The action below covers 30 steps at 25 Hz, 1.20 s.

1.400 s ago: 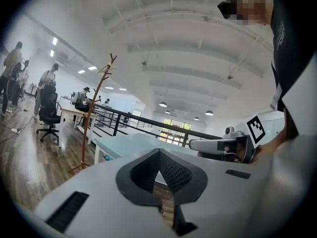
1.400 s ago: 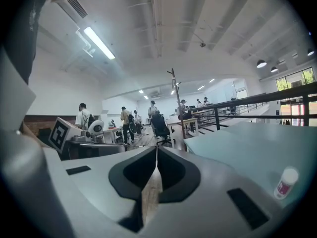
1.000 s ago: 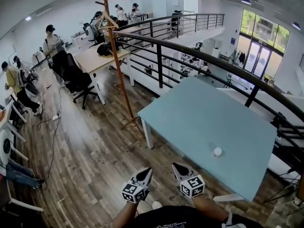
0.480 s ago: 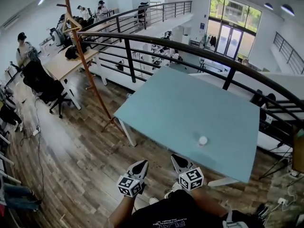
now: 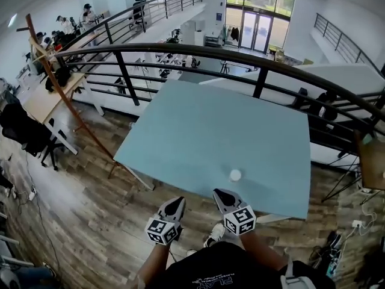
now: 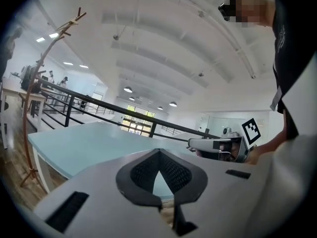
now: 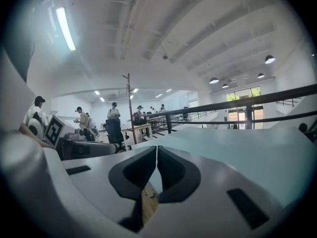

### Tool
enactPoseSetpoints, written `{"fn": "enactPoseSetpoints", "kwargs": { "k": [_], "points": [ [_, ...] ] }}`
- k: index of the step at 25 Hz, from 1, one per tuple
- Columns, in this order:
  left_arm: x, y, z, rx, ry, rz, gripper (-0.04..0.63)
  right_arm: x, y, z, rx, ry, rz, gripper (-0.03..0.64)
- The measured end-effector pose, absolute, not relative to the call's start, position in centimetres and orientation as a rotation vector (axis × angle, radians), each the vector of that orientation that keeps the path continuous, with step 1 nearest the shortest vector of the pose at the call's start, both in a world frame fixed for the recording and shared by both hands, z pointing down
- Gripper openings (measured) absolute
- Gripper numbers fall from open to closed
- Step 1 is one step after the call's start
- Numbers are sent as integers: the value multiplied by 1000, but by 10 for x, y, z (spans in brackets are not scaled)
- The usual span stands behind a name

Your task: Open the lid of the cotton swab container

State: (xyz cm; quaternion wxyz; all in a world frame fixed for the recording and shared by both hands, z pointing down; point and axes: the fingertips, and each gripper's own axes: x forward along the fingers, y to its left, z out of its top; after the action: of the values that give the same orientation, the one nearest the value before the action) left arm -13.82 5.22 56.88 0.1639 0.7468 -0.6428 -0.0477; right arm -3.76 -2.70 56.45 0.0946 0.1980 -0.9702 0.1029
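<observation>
A small white round cotton swab container [image 5: 235, 175] stands on the light blue table [image 5: 198, 131], close to its near edge. My right gripper [image 5: 220, 194] hovers just short of that edge, a little left of and below the container, jaws shut and holding nothing. My left gripper [image 5: 175, 204] is farther left, over the wooden floor, jaws shut and holding nothing. In the left gripper view the left gripper [image 6: 157, 155] points at the table [image 6: 79, 145] with the right gripper [image 6: 223, 148] beside it. The right gripper view shows the right gripper [image 7: 156, 155] closed before the table [image 7: 257, 155]. The container is in neither gripper view.
A black metal railing [image 5: 180, 53] runs behind the table over a drop to a lower floor. A wooden coat stand [image 5: 66, 101] rises to the left. Desks, chairs and several people [image 5: 63, 26] fill the far left. My shoes [image 5: 213, 236] are on the plank floor.
The head view has swung right: the table and container now lie more central. The container is nearer my right gripper. Both grippers stay shut, side by side.
</observation>
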Motion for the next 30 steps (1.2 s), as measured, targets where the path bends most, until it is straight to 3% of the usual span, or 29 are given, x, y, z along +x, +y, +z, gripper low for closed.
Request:
{"fn": "enactPoseSetpoints", "kwargs": {
  "k": [17, 30],
  "points": [
    [-125, -89, 571, 2270, -1687, -6, 3, 16, -148, 571, 875, -2819, 377, 21],
    [-162, -164, 580, 2436, -1440, 48, 3, -26, -195, 580, 1161, -2727, 380, 21]
  ]
}}
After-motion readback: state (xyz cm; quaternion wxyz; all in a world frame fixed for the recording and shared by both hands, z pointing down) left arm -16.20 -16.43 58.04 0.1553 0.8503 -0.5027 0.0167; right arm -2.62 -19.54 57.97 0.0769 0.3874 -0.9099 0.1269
